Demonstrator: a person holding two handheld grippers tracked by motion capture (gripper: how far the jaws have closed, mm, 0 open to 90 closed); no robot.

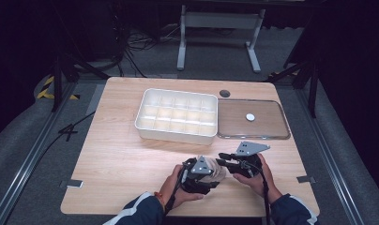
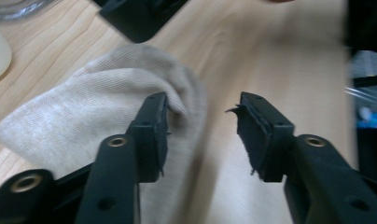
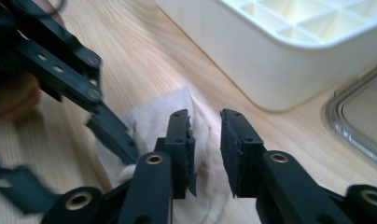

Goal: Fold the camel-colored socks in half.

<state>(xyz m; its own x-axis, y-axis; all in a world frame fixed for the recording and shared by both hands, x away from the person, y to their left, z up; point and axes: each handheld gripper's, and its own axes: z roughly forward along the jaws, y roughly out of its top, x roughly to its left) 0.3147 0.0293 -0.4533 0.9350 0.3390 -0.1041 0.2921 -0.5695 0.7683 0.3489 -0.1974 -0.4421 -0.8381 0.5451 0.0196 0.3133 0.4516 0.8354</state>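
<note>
A beige knitted cloth (image 1: 221, 172) lies bunched on the wooden table (image 1: 117, 159) near its front edge, between the two hands. In the left gripper view the cloth (image 2: 98, 107) lies under and against the left jaw of my left gripper (image 2: 203, 105). Its jaws stand apart over bare wood and the cloth's edge. My right gripper (image 3: 205, 119) hangs just above the cloth (image 3: 149, 121), its pads (image 3: 233, 140) a narrow gap apart and not pressing on it. In the high view the left gripper (image 1: 215, 174) and right gripper (image 1: 223, 158) point toward each other.
A white tray (image 1: 176, 133) divided into several compartments stands at the table's middle back. To its right lies a clear flat lid (image 1: 272, 129) with a small white disc (image 1: 250, 116) on it. A dark round cable hole (image 1: 224, 93) sits behind them.
</note>
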